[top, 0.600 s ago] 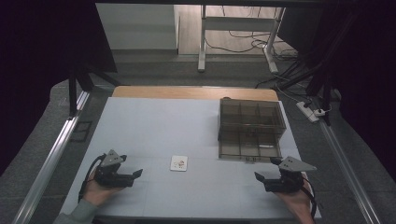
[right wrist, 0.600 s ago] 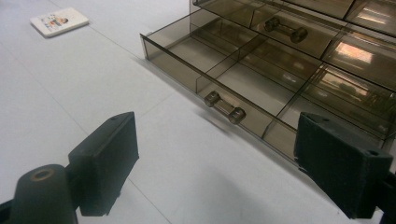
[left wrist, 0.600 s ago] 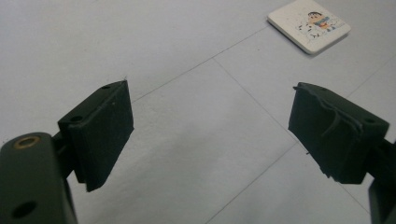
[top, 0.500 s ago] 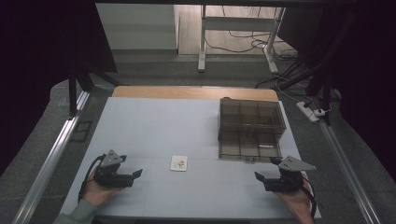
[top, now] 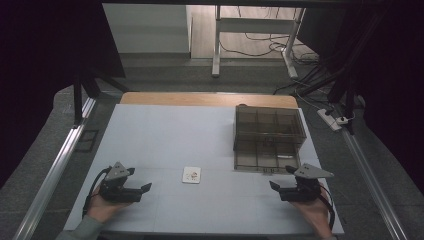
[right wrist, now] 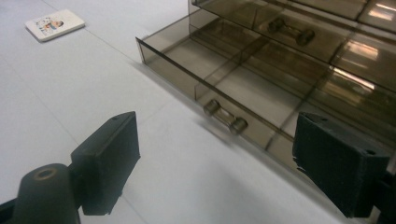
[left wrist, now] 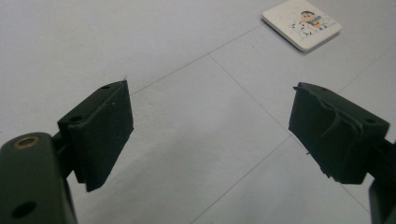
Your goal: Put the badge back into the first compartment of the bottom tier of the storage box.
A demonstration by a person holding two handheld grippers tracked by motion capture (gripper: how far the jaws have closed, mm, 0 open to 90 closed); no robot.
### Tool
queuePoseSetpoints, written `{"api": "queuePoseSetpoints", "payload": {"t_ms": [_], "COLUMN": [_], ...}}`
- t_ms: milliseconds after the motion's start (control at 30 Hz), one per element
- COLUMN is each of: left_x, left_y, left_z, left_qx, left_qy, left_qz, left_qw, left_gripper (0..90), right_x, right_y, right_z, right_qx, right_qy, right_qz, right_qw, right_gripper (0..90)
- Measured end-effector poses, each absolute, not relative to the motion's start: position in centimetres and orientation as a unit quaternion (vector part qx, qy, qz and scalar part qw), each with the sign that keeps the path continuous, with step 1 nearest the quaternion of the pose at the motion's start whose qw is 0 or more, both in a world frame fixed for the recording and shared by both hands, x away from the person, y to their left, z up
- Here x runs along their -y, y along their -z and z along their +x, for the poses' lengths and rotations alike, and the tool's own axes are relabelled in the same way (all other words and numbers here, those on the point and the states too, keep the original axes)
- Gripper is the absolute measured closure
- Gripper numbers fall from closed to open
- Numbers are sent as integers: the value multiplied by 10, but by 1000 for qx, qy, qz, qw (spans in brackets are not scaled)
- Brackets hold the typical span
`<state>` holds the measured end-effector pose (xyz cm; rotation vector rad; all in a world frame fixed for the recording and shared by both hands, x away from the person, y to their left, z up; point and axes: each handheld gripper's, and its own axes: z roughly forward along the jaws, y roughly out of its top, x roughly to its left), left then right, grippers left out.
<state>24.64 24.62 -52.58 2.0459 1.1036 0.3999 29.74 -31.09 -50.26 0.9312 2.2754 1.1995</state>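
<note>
A small white square card [top: 191,174] with a cartoon picture lies flat on the pale table [top: 200,135], near the front middle; it appears again as the card [left wrist: 301,23] and the card [right wrist: 54,24]. My left gripper [top: 146,188] rests low at the front left, open and empty, pointing right toward the card. At the front right my right gripper [top: 274,185] is open and empty, just in front of a smoky clear drawer box [top: 267,137]. Its lower drawer [right wrist: 224,84] is pulled out, with a bar handle [right wrist: 225,119] on the front.
The drawer box stands at the right of the table, with a wooden strip [top: 210,99] along the far edge. Metal rails [top: 55,170] run down both sides. Cables and a power strip [top: 334,120] lie on the floor beyond.
</note>
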Motion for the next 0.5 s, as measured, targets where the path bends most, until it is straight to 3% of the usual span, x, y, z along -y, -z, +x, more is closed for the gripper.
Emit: {"api": "queuePoseSetpoints", "payload": {"t_ms": [500], "left_x": [-243], "left_y": [524], "left_z": [246], "left_qx": [-428], "left_qy": [-161], "left_qz": [802], "left_qw": [386], "left_gripper": [134], "right_x": [286], "right_y": [501], "right_z": [296], "right_qx": [-833], "right_qy": [-426], "right_qz": [296], "right_qw": [193], "right_gripper": [151]}}
